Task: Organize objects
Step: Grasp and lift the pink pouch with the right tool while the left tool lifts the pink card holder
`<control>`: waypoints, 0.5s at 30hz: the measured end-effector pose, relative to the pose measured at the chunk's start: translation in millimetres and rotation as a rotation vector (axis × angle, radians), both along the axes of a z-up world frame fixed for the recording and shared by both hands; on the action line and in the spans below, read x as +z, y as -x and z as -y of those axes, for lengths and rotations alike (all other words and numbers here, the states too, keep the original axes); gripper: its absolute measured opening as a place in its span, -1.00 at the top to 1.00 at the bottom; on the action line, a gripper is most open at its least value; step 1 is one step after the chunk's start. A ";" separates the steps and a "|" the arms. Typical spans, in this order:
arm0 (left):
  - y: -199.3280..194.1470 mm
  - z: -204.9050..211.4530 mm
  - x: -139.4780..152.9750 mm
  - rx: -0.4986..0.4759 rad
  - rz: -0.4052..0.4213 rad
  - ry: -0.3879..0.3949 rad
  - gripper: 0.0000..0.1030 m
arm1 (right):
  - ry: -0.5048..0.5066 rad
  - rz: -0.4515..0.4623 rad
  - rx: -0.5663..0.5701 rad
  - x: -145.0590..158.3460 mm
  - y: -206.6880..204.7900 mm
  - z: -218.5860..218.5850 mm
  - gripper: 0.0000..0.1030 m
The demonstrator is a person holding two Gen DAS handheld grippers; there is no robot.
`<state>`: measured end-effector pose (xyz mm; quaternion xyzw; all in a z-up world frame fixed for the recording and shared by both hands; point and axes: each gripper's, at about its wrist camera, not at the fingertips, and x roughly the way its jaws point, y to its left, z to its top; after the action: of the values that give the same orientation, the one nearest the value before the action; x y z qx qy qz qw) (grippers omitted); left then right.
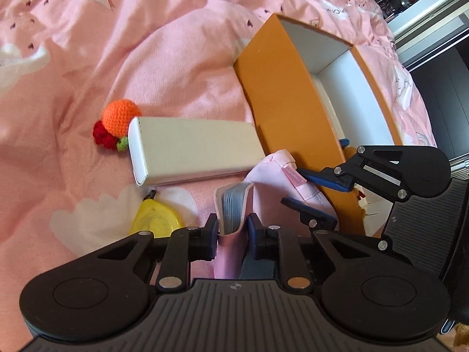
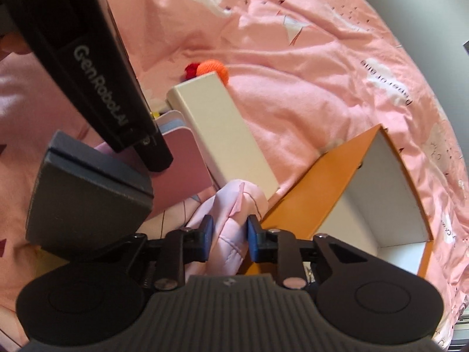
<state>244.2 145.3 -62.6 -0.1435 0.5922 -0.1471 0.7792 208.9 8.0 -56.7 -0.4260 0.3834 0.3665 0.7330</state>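
Left wrist view: pink bedspread (image 1: 181, 35) under everything, with the orange box (image 1: 278, 94) lying open-mouthed so things can go in. Beside it rests the white carton (image 1: 193, 149), touching the box's wall. My left gripper (image 1: 233, 228) is clamped on a pink card wallet (image 1: 234, 208), likely to steady it. My right gripper (image 2: 228, 234) pinches the pink pouch (image 2: 231, 205) just beside the box, probably headed inside. 2 small items wait near the carton: the crochet orange (image 1: 120, 117) and yellow tape measure (image 1: 155, 220).

Two close wrist views over the pink bedspread (image 1: 73, 67), sharing white box (image 1: 193, 152) and orange box (image 2: 310, 187).
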 end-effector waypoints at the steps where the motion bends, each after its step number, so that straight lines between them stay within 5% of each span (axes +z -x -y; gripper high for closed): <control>1: 0.8 0.1 6.3 -0.003 0.013 -0.010 0.57 | -0.019 0.017 -0.002 5.8 2.6 3.0 0.53; 8: 9.8 3.1 49.6 -0.022 0.097 -0.109 0.62 | -0.124 0.097 -0.024 40.7 7.8 14.6 0.54; 15: 21.9 11.9 85.0 0.000 0.145 -0.128 0.62 | -0.238 0.128 -0.063 77.9 8.4 31.5 0.54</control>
<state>222.2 133.4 22.4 -0.0825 0.5424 -0.1188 0.8276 200.5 -23.5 21.3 -0.3464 0.3029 0.3583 0.8124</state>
